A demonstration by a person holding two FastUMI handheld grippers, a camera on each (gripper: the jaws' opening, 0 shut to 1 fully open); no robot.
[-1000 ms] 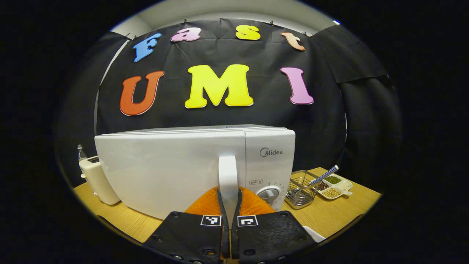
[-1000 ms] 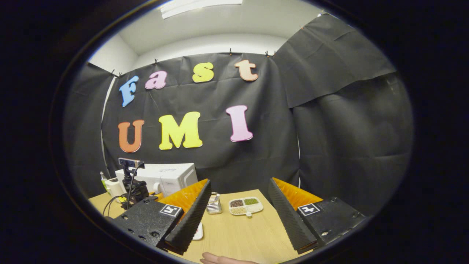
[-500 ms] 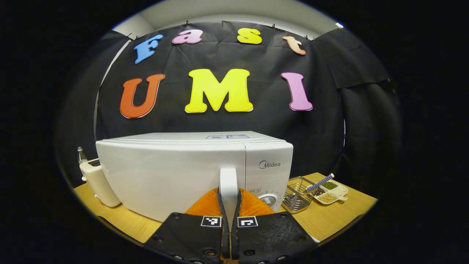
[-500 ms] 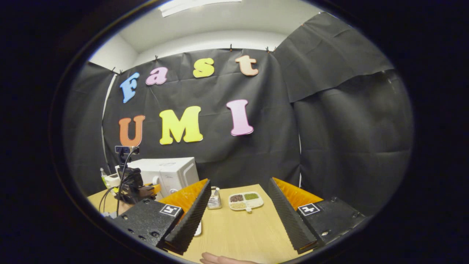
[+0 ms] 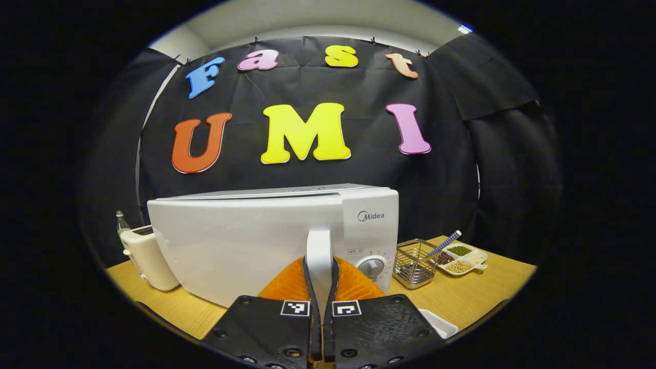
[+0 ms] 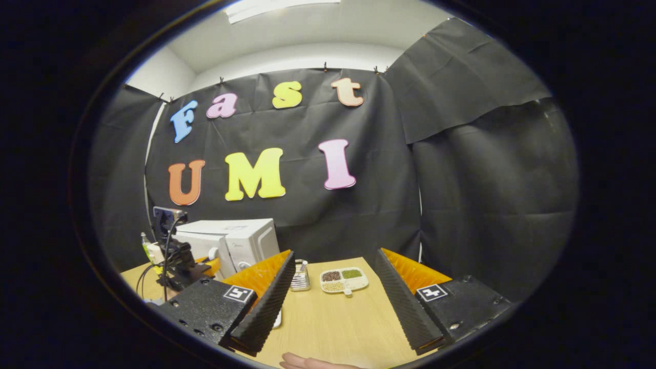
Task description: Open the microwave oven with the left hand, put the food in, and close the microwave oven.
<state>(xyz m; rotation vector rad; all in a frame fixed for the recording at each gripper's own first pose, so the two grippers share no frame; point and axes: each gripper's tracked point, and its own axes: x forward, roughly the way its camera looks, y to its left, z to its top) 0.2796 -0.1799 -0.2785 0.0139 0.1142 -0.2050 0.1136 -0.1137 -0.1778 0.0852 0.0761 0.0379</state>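
Left gripper view: left hand-held gripper (image 5: pixel 320 287) is clamped on the microwave door handle (image 5: pixel 319 256), a finger on each side of the white vertical bar at 6 o'clock. Microwave (image 5: pixel 256 241) sits mid-worktop (image 5: pixel 476 292); the door's right edge looks slightly proud of the control panel (image 5: pixel 371 230), so my read is the door is just cracked, swing barely begun. Cavity not visible.

Right gripper view: right hand-held gripper (image 6: pixel 333 297) has its fingers wide apart, holding nothing, hovering over bare worktop. Microwave is out at 9 o'clock with the left hand-held gripper on its front.

Food: a divided dish of beans (image 6: pixel 344 280) sits at about 12 o'clock from the right fingers, well apart from them, with a wire basket (image 6: pixel 300 277) just beside it. A white dish edge (image 5: pixel 438 324) shows at 5 o'clock in the left gripper view; contents can't be told.

Status: step one underway. Left: finish door swing, pick up food, load, close.
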